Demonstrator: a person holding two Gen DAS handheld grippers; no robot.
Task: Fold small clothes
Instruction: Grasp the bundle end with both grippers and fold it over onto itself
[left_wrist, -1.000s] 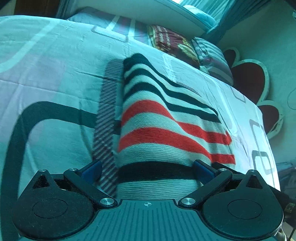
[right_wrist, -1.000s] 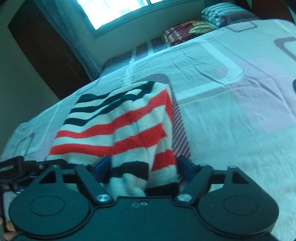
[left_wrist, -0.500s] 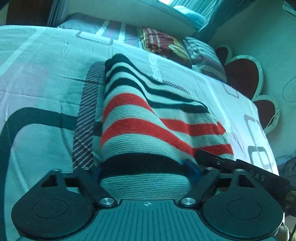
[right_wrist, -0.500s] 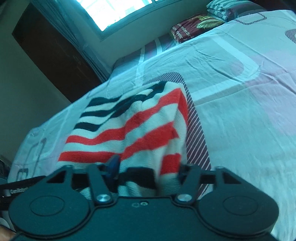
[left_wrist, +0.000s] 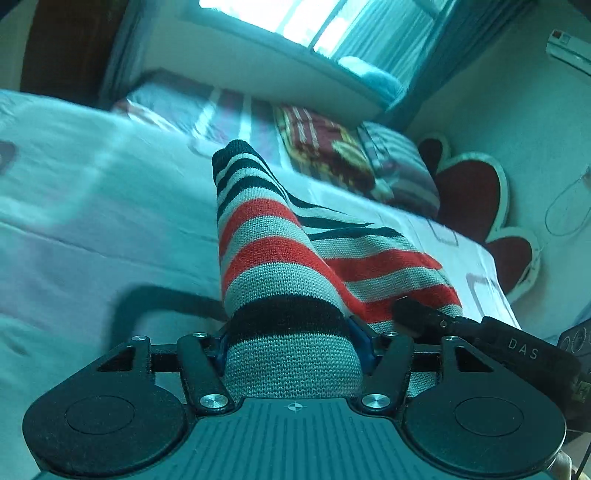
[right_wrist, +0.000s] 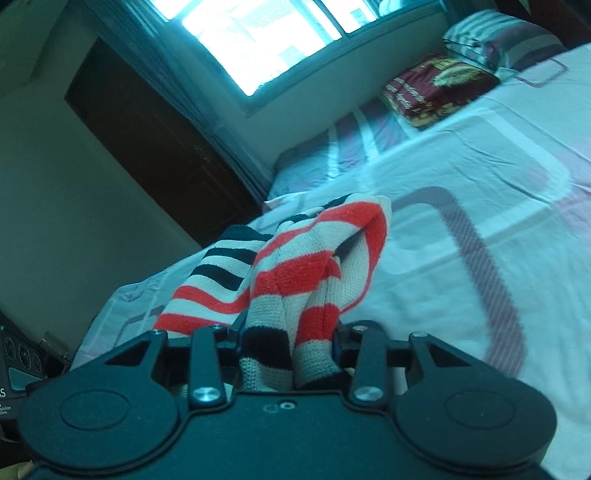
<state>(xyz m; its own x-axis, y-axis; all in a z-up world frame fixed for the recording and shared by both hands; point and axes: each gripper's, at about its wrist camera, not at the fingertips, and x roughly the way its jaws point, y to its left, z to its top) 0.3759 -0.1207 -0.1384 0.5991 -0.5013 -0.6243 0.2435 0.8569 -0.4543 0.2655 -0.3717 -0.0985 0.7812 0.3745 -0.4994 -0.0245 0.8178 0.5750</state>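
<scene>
Sweater (left_wrist: 280, 258) with red, black and grey stripes is lifted at its near edge above the bed sheet (left_wrist: 92, 221). My left gripper (left_wrist: 293, 343) has just been closing and pinches one bunched corner. My right gripper (right_wrist: 288, 343) also closed on the other corner, its far part resting on the bed.

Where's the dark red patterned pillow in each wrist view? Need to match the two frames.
Left wrist: dark red pillow sits upper centre, at the head of the bed beyond the striped sweater.
Right wrist: same pillow sits upper right, far end of the bed.
Shared landmark: the striped pillow lying right next to it, below the window.
</scene>
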